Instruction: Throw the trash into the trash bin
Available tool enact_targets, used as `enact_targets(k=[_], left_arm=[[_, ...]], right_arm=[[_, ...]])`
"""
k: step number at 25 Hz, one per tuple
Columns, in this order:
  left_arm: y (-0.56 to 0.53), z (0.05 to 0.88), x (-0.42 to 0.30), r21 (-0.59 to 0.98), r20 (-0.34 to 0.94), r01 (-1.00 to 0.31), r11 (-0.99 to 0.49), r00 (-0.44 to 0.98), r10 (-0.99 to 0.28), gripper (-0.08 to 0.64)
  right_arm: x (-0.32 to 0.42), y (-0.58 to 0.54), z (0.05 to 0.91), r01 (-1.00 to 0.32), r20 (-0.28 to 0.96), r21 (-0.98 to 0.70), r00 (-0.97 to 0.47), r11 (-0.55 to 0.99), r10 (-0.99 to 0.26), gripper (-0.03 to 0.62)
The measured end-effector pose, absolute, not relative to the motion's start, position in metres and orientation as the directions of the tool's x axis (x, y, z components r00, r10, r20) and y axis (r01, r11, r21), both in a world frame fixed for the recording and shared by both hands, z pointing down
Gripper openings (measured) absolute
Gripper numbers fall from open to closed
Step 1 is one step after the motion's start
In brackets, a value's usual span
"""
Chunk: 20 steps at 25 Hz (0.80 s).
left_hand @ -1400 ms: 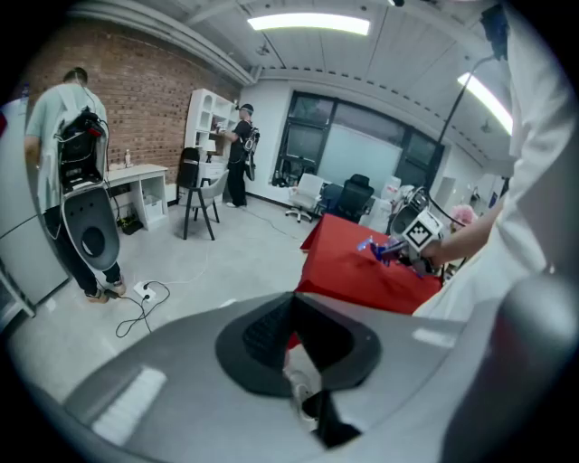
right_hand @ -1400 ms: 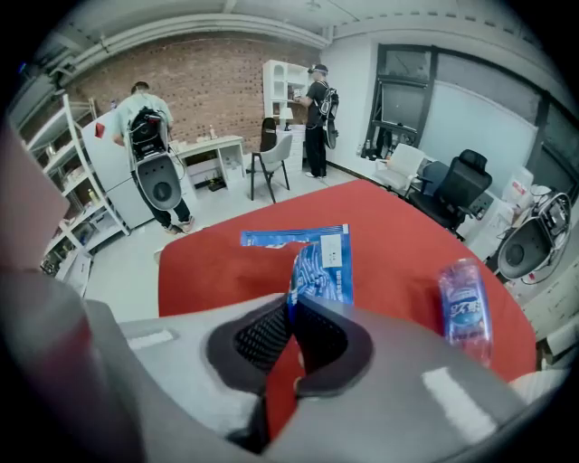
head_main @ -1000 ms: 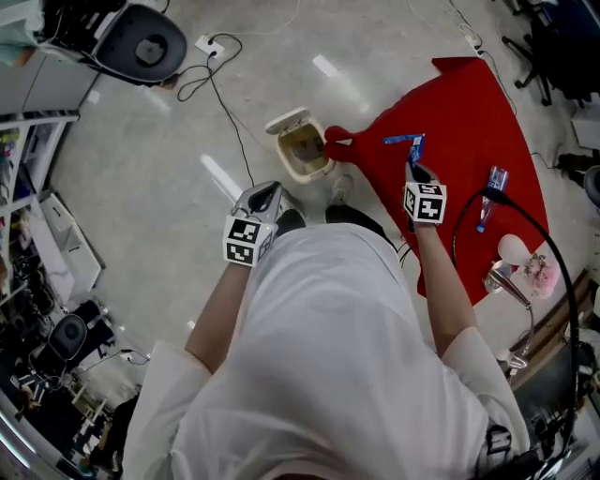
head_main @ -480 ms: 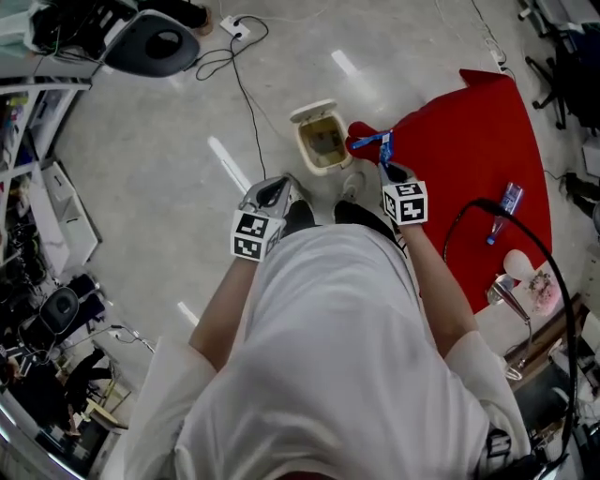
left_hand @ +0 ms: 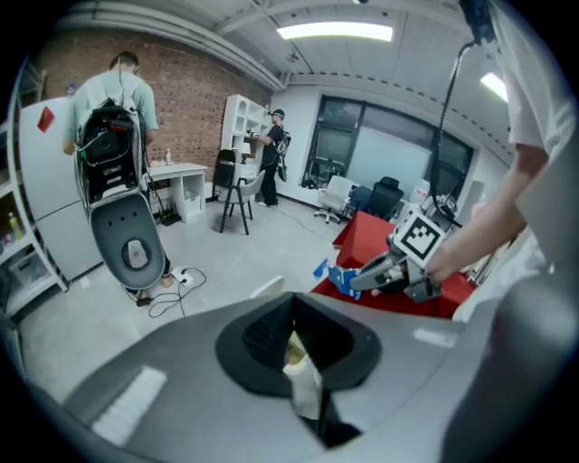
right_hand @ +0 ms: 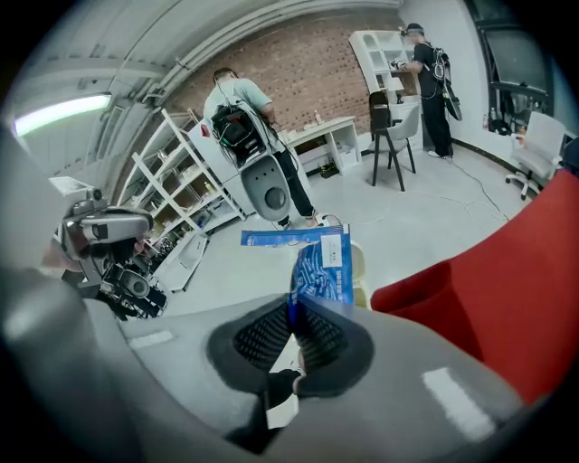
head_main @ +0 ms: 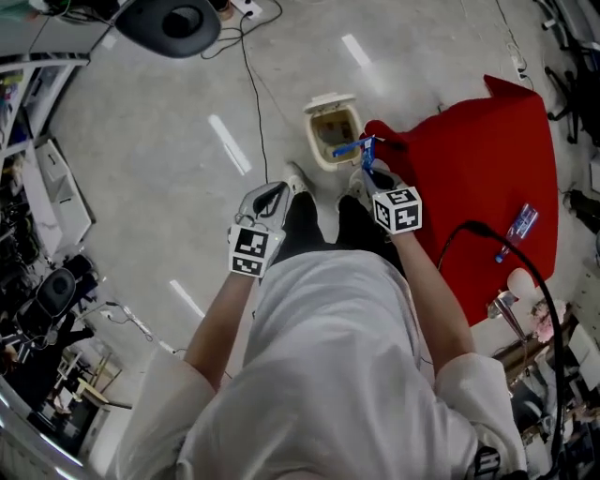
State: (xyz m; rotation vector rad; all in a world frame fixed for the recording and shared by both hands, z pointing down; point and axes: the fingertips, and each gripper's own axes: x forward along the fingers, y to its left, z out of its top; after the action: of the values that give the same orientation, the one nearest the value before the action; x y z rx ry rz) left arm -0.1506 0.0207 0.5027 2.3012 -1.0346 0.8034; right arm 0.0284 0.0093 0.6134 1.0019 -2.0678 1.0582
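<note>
A small cream trash bin (head_main: 323,141) stands on the floor with its lid (head_main: 331,101) flipped open, beside the corner of a red cloth. My right gripper (head_main: 367,171) is shut on a blue wrapper (head_main: 352,148), which hangs over the bin's right rim. In the right gripper view the wrapper (right_hand: 321,262) sticks up from the closed jaws of my right gripper (right_hand: 294,307), with the bin (right_hand: 360,271) just behind it. My left gripper (head_main: 279,192) is shut and empty, left of the bin and above the person's shoe. The left gripper view shows my left gripper (left_hand: 291,303) and the right gripper (left_hand: 362,280) with the wrapper (left_hand: 336,276).
The red cloth (head_main: 469,159) covers a low surface at the right, with a bottle (head_main: 521,225) lying on it. A black cable (head_main: 253,75) runs over the grey floor to the left of the bin. A dark round base (head_main: 173,19) is at the top left. Shelves line the left edge.
My right gripper carried the blue wrapper leftward, from over the red cloth to the bin's rim. The left gripper shifted a little toward the bin.
</note>
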Motion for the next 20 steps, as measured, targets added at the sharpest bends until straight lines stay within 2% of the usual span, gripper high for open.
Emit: enact_targets(k=[13,20], left_arm=[[0.001,0.577,-0.159,0.102,0.706,-0.715,-0.692,0.542,-0.456,0.006],[0.002,0.635,-0.164,0.162,0.731,-0.753,-0.638,0.526,-0.434,0.006]], right_arm=[[-0.009,-0.019,0.735,-0.832,0.801,-0.42,-0.528,0.364,-0.283,0.003],[-0.017,-0.024,0.819,-0.842,0.825,-0.421,-0.51,0.338,-0.242,0.003]])
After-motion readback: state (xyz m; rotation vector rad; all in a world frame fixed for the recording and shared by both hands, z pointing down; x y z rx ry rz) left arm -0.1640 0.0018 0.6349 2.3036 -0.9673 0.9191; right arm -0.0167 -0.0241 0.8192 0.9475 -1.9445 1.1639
